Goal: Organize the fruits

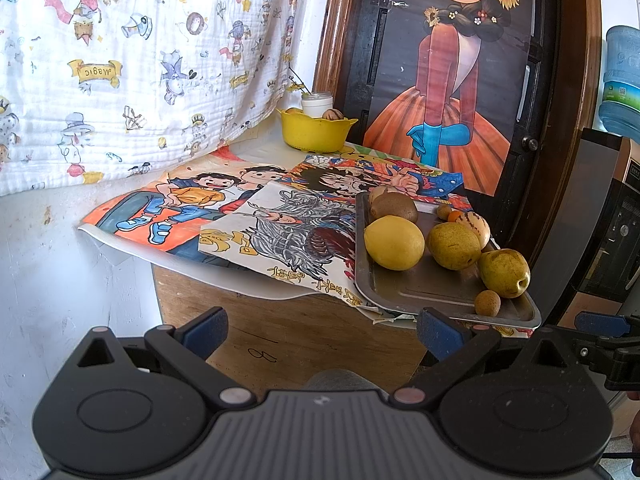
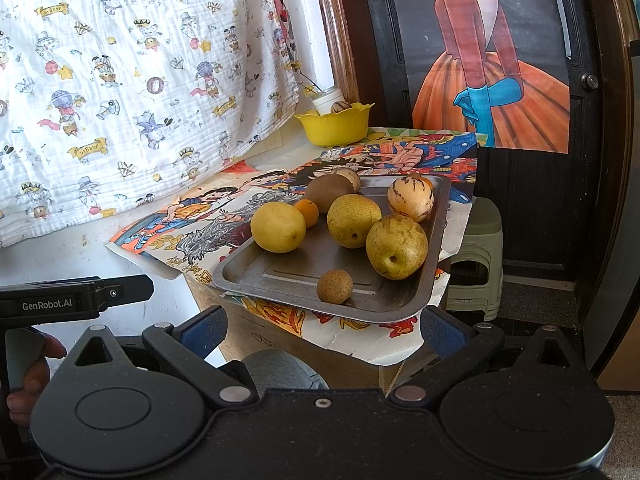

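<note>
The brown wooden worktop (image 1: 304,344) fills the lower middle of the frame. Colourful cartoon drawings on paper sheets (image 1: 256,232) cover most of it and hang a little over its front edge. A grey metal tray (image 2: 256,276) lies on the sheets at the right side. A yellow plastic bowl with a wavy rim (image 1: 316,134) stands in the far corner, upper middle of the frame.

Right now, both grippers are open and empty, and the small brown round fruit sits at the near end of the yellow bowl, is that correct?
Not quite: the small brown round fruit sits at the near end of the metal tray, not the yellow bowl, as the right wrist view shows. Both the left gripper and right gripper are open and empty.
</note>
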